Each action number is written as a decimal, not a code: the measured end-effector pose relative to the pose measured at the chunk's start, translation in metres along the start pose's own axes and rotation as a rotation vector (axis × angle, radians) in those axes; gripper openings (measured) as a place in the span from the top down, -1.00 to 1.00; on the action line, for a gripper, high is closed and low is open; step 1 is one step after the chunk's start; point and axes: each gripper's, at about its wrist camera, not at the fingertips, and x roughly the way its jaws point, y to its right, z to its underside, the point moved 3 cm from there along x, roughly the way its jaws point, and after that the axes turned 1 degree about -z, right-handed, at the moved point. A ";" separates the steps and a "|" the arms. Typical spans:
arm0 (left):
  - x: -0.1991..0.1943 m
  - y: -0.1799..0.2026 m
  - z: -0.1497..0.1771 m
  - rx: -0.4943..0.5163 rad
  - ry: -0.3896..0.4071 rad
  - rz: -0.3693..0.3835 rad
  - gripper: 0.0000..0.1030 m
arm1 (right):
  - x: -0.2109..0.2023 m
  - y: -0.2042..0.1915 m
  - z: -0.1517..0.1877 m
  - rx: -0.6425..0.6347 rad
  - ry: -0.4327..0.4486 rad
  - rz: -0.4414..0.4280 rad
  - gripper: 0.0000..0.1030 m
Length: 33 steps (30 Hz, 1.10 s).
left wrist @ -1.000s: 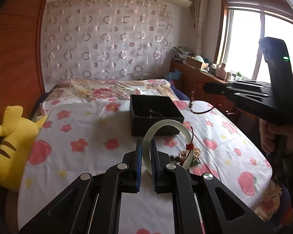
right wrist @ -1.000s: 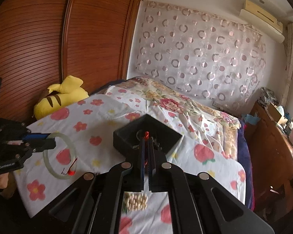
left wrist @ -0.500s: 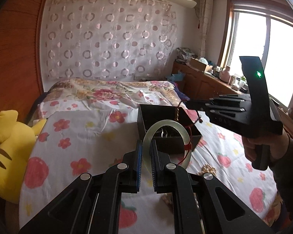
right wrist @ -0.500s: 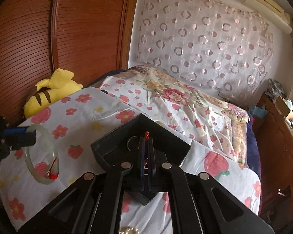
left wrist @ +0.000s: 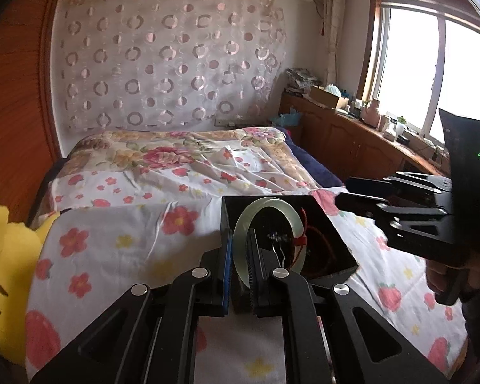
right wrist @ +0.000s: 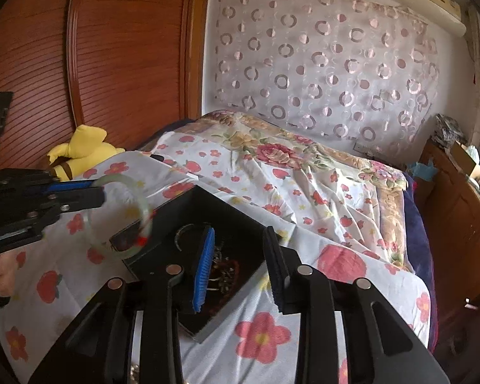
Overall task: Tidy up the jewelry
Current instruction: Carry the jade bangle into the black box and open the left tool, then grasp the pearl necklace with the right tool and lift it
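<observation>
Both hands have moved over the open black box (right wrist: 188, 211); the left gripper (left wrist: 239, 249) pinches the pale green jade bangle (left wrist: 240, 233) above it, while the right gripper's (right wrist: 240, 265) jaws are opening, empty.

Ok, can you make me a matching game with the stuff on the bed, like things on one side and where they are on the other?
Things:
1. pale green bangle
2. black box
3. yellow plush toy
4. right gripper

Places or states:
A. by the wooden wall
B. clamped in the left gripper
C. over the box, opening, nothing between its pads
D. on the flowered sheet, jewelry inside

Pairs: 1-B, 2-D, 3-A, 4-C
</observation>
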 end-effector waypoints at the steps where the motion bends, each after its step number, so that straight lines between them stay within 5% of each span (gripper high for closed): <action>1: 0.003 0.002 -0.002 0.003 -0.002 0.001 0.84 | -0.001 0.002 0.002 0.003 0.000 0.002 0.30; 15: 0.049 0.021 -0.013 0.047 -0.054 0.013 0.81 | -0.006 0.011 0.034 0.050 -0.027 0.003 0.28; 33: 0.031 0.034 -0.023 0.068 -0.016 0.022 0.78 | -0.021 0.016 0.038 0.053 -0.011 0.009 0.27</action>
